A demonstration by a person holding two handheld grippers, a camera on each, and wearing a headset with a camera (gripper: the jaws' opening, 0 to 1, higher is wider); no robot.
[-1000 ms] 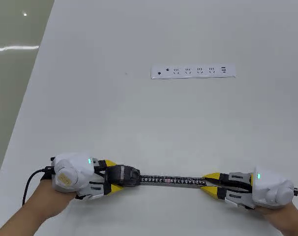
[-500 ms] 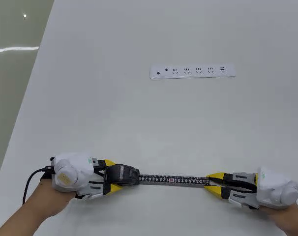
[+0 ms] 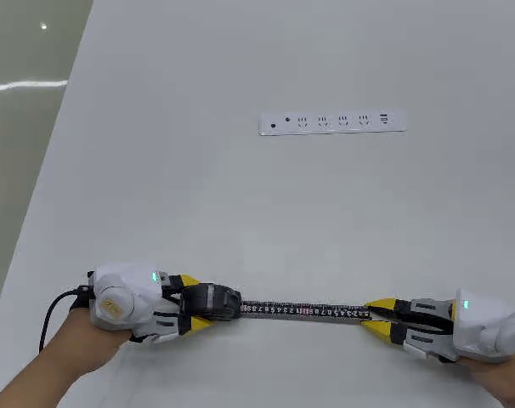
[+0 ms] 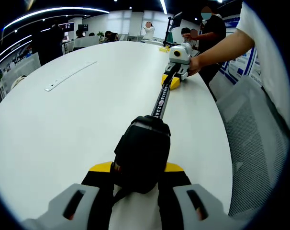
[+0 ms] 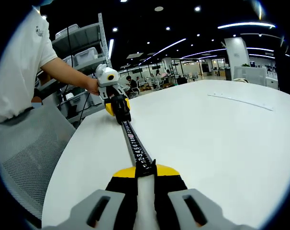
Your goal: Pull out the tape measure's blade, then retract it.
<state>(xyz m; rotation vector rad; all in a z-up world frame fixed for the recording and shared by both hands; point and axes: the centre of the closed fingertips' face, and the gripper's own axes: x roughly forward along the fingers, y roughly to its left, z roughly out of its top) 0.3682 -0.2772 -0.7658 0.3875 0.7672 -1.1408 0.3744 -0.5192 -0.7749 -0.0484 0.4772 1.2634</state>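
A black tape measure case (image 3: 211, 302) (image 4: 142, 154) rests on the white table, and my left gripper (image 3: 194, 303) (image 4: 135, 167) is shut on it. Its dark blade (image 3: 304, 311) (image 4: 159, 103) (image 5: 134, 143) with white numbers runs out flat along the table to the right. My right gripper (image 3: 375, 313) (image 5: 146, 170) is shut on the blade's tip. In the left gripper view the right gripper (image 4: 173, 76) stands at the blade's far end; in the right gripper view the left gripper (image 5: 117, 106) holds the case (image 5: 122, 114) at the far end.
A white power strip (image 3: 332, 122) (image 4: 71, 74) (image 5: 236, 101) lies further back on the table (image 3: 240, 204). The table's left edge borders a grey-green floor (image 3: 19, 110). A mesh chair (image 4: 255, 158) (image 5: 25, 153) sits near the person, with people and desks in the background.
My right gripper has moved right with the blade's tip, so more blade is drawn out. The left gripper and case have stayed in place.
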